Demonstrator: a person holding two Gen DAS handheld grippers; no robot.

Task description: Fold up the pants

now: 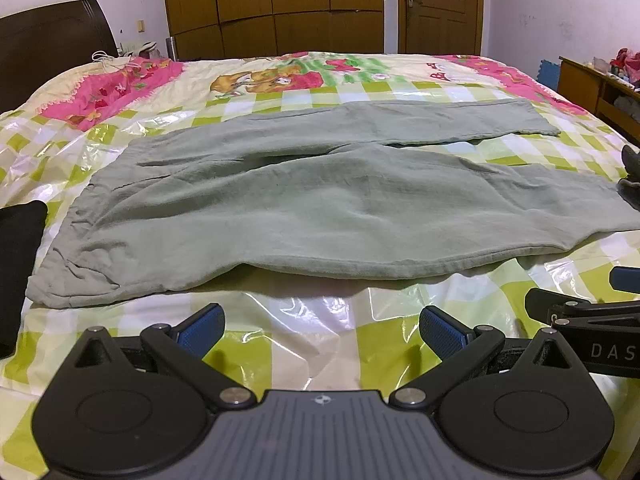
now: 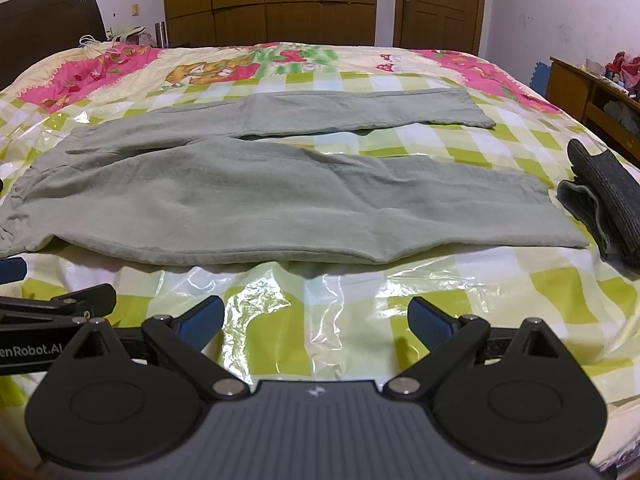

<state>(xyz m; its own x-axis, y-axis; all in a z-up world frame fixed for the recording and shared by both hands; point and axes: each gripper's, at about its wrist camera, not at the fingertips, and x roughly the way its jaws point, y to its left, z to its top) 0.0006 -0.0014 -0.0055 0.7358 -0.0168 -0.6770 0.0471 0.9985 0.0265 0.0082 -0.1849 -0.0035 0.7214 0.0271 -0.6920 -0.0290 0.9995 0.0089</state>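
Behind the bed (image 1: 120,152) stand a wardrobe (image 1: 272,4) and a door (image 1: 440,4). Clear plastic covers the checked quilt, and on it the pants (image 1: 320,200) lie spread flat, waistband to my left, both legs running right, the far leg parted from the near one by a narrow gap. A dark folded cloth (image 2: 608,208) sits just beside the near leg's hem; another black one (image 1: 18,264) lies near the waistband.

I hold both tools low over the near edge of the bed, short of the fabric. My left gripper (image 1: 320,330) has its jaws wide apart with nothing between them, and my right gripper (image 2: 316,320) the same.

Nothing is folded yet, as I judge it. Next I should reach for the near leg's long edge, pinch it at two spread points, and carry it over onto the far leg.
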